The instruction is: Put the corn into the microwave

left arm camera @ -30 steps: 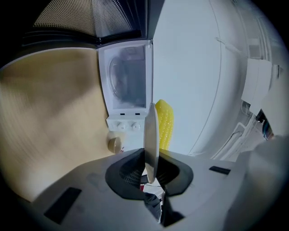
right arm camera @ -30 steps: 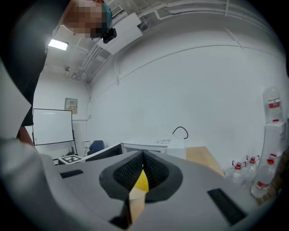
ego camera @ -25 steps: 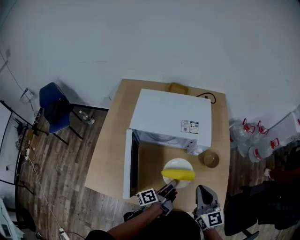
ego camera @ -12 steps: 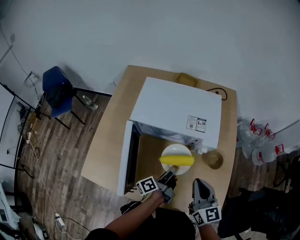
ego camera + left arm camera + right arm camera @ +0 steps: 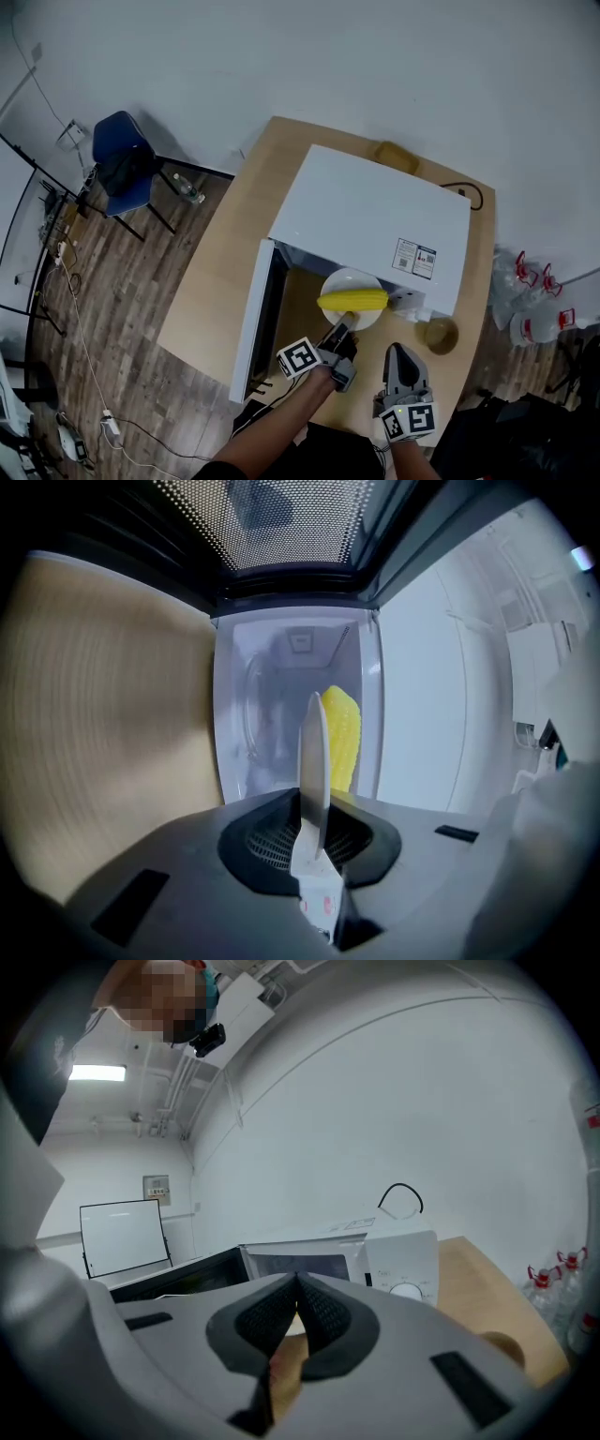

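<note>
A white microwave (image 5: 375, 216) stands on the wooden desk (image 5: 211, 281), its door (image 5: 251, 323) swung open. At its opening is 1 white plate (image 5: 349, 279) carrying the corn (image 5: 352, 300). The left gripper (image 5: 341, 330) has its jaws clamped on the plate's near rim, with the corn just beyond them. The right gripper (image 5: 399, 352) has its jaws closed on nothing.

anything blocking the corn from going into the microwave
Nothing visible does. The microwave door stands open, and the cavity ahead of the corn looks bare. The corn lies on a white plate that the left gripper holds by its rim.
</note>
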Demonstrator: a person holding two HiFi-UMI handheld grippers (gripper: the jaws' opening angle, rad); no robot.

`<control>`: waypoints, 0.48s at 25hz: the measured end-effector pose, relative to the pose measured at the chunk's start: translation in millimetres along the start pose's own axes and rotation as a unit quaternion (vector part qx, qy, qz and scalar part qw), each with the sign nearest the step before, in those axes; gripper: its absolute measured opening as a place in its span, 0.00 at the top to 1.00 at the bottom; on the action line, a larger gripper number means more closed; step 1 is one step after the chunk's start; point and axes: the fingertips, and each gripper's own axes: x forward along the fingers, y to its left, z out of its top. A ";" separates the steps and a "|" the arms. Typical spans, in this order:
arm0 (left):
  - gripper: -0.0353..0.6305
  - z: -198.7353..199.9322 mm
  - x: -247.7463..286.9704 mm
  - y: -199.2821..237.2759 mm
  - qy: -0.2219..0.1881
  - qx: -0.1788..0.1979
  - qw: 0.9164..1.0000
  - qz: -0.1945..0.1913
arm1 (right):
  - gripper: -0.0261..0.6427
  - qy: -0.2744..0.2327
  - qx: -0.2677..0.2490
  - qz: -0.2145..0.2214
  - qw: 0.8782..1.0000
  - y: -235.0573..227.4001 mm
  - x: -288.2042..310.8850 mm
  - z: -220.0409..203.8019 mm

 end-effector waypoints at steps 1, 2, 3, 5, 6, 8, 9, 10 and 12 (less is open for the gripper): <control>0.90 4.2 3.3 2.4 -0.003 0.001 1.000 -0.001 | 0.87 0.002 0.000 -0.002 1.000 -2.9 6.0 -3.5; 0.90 7.5 5.2 5.1 -0.005 -0.001 1.000 -0.001 | 0.87 0.004 -0.001 -0.002 1.000 -4.1 11.4 -7.6; 0.90 10.0 5.3 8.3 -0.007 -0.004 1.000 0.000 | 0.87 0.004 -0.002 0.004 1.000 -3.0 15.8 -11.8; 0.90 14.9 5.1 13.0 -0.009 -0.005 1.000 -0.002 | 0.87 -0.002 -0.008 0.022 1.000 3.6 23.8 -18.6; 0.90 18.5 7.5 14.8 -0.010 -0.001 1.000 -0.006 | 0.87 -0.004 -0.013 0.028 1.000 6.5 28.7 -21.2; 0.90 27.2 15.1 22.2 -0.010 0.015 1.000 -0.008 | 0.87 -0.006 -0.025 0.034 0.999 9.5 38.7 -26.3; 0.90 31.2 18.8 27.1 -0.012 0.022 1.000 -0.005 | 0.87 -0.003 -0.029 0.034 0.999 9.9 42.5 -29.6; 0.90 34.8 21.9 31.8 -0.016 0.027 1.000 0.000 | 0.87 0.001 -0.030 0.034 0.999 10.1 45.2 -33.6; 0.90 40.0 29.2 35.3 -0.025 0.022 0.999 -0.002 | 0.87 0.012 -0.028 0.034 0.999 11.7 48.2 -42.8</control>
